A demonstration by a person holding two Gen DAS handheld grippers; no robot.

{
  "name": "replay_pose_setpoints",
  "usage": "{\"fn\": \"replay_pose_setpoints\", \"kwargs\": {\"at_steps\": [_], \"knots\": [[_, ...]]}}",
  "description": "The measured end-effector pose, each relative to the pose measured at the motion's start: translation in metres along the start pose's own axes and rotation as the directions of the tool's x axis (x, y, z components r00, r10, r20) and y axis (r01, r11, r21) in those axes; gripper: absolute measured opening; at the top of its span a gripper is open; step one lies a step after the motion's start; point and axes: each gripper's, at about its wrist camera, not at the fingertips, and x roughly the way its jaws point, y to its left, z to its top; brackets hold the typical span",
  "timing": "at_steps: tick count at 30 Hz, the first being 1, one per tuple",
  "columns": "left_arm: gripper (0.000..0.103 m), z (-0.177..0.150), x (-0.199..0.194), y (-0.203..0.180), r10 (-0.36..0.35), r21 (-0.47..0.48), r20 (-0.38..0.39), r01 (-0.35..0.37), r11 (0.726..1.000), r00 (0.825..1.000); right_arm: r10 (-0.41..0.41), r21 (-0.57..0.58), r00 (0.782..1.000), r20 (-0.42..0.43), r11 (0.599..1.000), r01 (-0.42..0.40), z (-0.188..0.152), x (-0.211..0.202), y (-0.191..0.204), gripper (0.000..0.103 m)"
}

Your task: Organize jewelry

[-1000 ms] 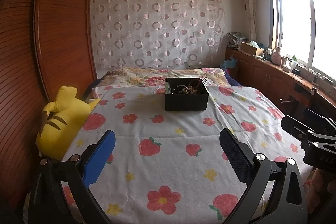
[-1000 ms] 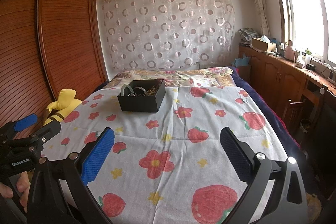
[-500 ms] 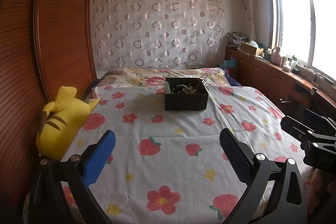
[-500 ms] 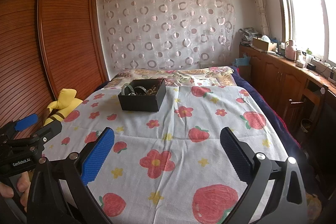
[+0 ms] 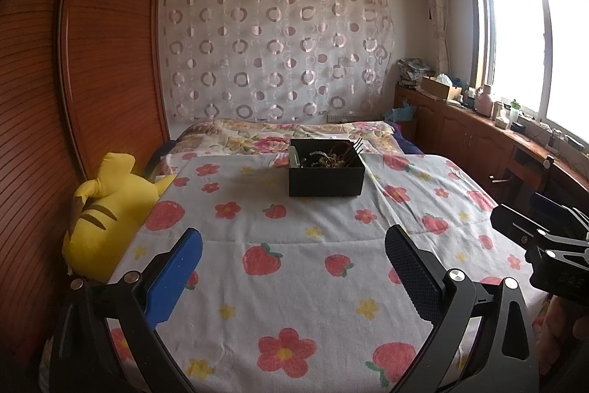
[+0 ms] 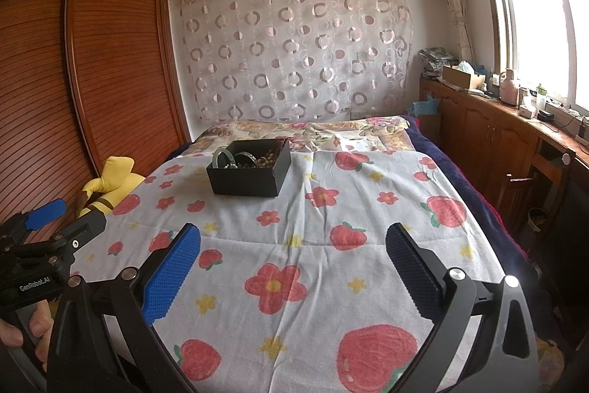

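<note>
Black left claw and right claw hover level over the bedspread, both wide open, empty.

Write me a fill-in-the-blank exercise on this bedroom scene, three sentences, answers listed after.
1. The jewelry sits in a rectangular open-topped box whose colour is ____.
2. The yellow plush toy lies at the edge of the bed, next to the ____ wooden wardrobe doors.
3. Both the left gripper and the right gripper hover above the strawberry-and-flower bedspread with their jaws ____ and nothing between them.

Missing words: black; slatted; open
</note>
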Motion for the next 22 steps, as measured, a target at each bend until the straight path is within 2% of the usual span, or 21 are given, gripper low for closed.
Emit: {"fn": "replay_pose_setpoints", "kwargs": {"at_steps": [22], "knots": [[0.096,0.0015,0.0001,-0.0004,-0.002,0.001,0.004,0.002,1.0,1.0,0.002,0.003,1.0,-0.001,1.0,-0.002,-0.0023,0.0001,0.0002,0.101]]}}
